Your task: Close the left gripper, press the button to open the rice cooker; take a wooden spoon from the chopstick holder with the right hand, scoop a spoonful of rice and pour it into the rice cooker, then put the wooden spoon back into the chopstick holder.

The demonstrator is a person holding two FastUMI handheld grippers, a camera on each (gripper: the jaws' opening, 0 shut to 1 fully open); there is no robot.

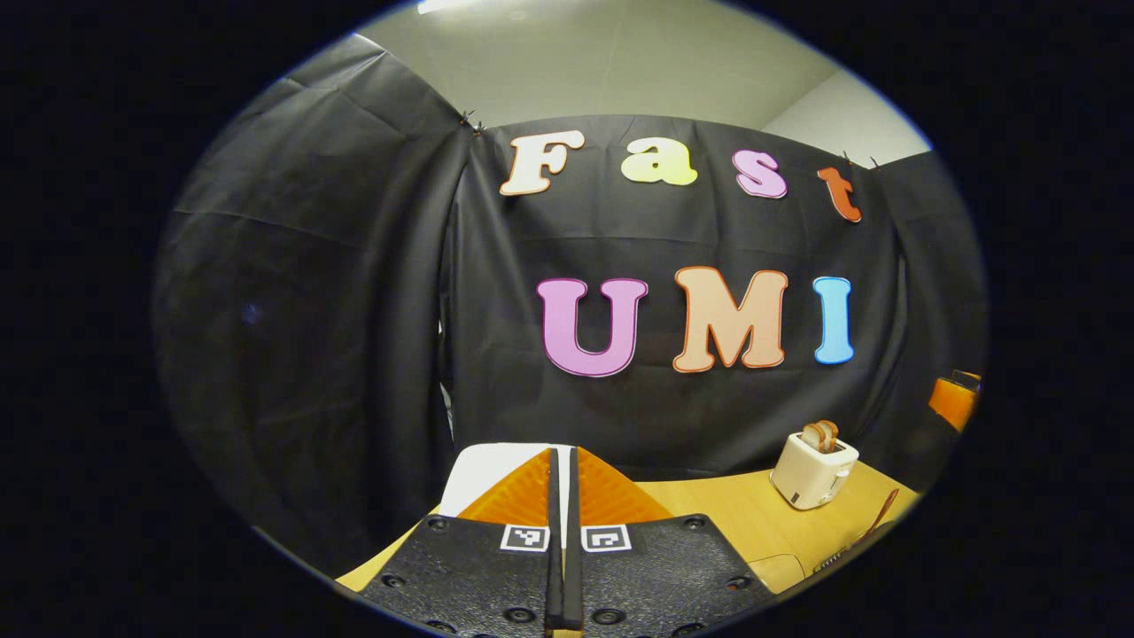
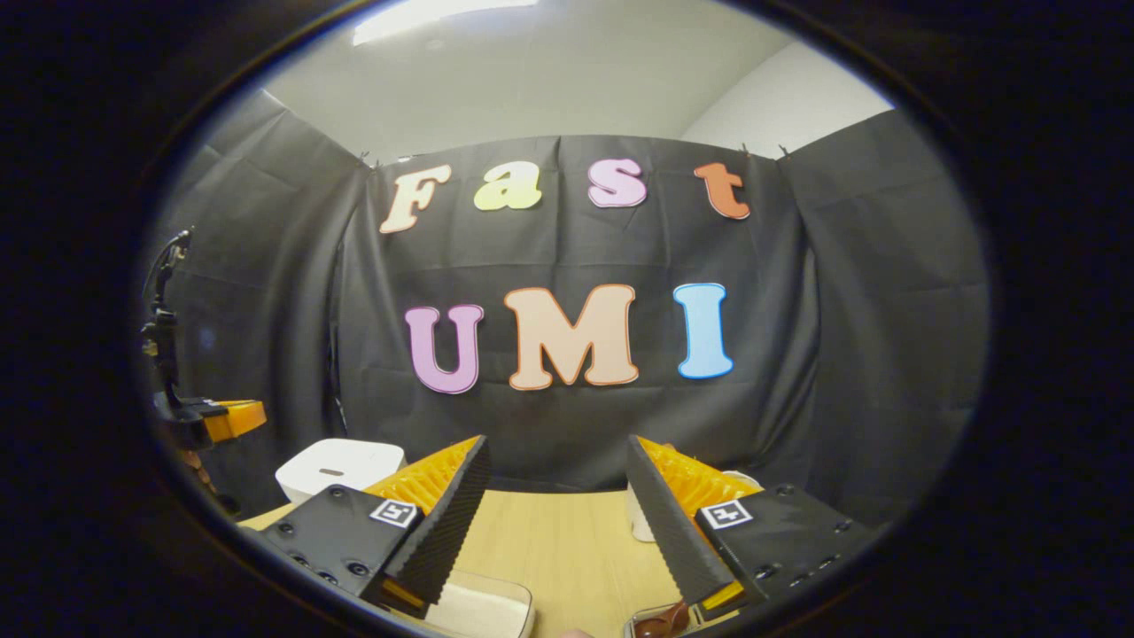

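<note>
rice cooker: white, rounded-square plastic rice cooker [image 2: 339,468] with its lid down, sitting at the far left of the light wooden table [image 2: 558,540]; in my left gripper view its white top [image 1: 485,470] sits directly behind my fingertips.
left gripper: my left gripper [image 1: 563,461] has its fingers pressed together with no gap and nothing between them, raised just in front of the cooker. i cannot tell whether it touches the cooker. in my right gripper view i see it far left [image 2: 217,418], up above the cooker.
right gripper: my right gripper [image 2: 558,452] has its fingers spread wide, holding nothing, hovering over the table.
rice container: a clear rectangular tray with pale contents [image 2: 478,607] lies at the bottom edge near my right gripper's left finger; i cannot tell for sure that it is rice.
brown item: a dark brown glossy thing [image 2: 660,623] sits at the bottom edge by the right finger; too cropped to identify.
white cylinder: a white upright container [image 2: 640,518] stands partly hidden behind the right finger.
toaster: a cream toaster with two bread slices in it [image 1: 813,468] stands at the right of the table, well apart from the cooker.
</note>
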